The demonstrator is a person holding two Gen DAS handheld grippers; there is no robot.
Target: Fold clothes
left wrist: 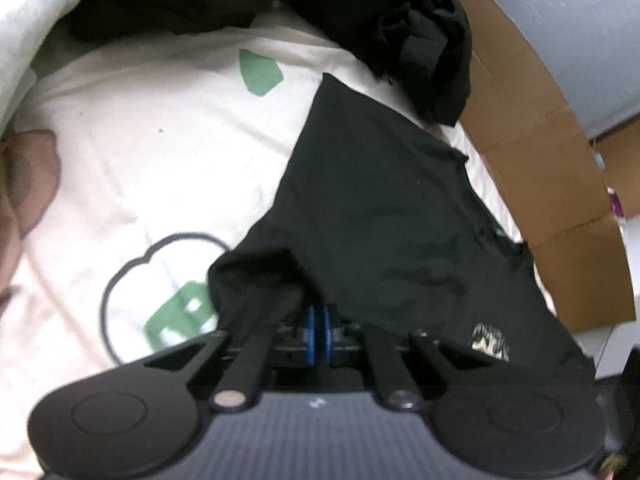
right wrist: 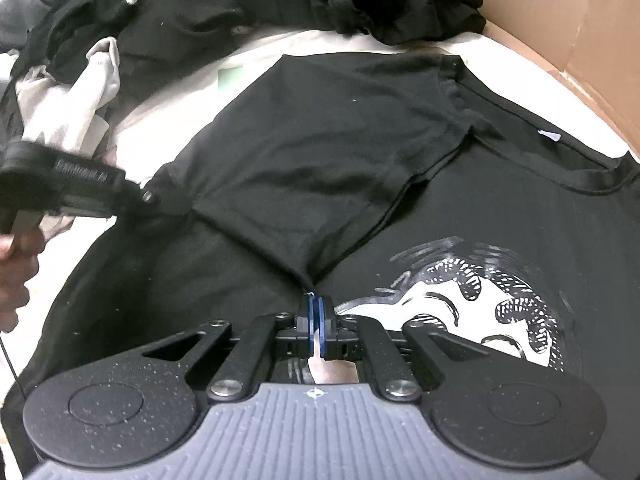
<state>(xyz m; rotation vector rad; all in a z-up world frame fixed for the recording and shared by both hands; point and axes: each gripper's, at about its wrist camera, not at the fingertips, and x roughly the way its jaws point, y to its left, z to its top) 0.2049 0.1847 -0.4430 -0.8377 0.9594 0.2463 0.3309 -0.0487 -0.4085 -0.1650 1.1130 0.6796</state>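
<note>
A black T-shirt (right wrist: 480, 208) with a white printed graphic (right wrist: 460, 304) lies spread on a cream sheet (left wrist: 140, 140) with green prints. One sleeve (right wrist: 320, 160) is folded in over the chest. My right gripper (right wrist: 316, 312) is shut on that sleeve's pointed corner. In the left wrist view the same shirt (left wrist: 380, 200) runs away from me, and my left gripper (left wrist: 320, 316) is shut on a bunched edge of its black fabric. In the right wrist view the left gripper (right wrist: 150, 197) shows at the shirt's left edge, held by a person's hand (right wrist: 16, 272).
A heap of dark clothes (right wrist: 200, 8) lies at the far side of the sheet, with a pale garment (right wrist: 80, 100) at its left. A cardboard box wall (left wrist: 540, 160) borders the right side. The dark heap (left wrist: 320, 0) shows in the left wrist view too.
</note>
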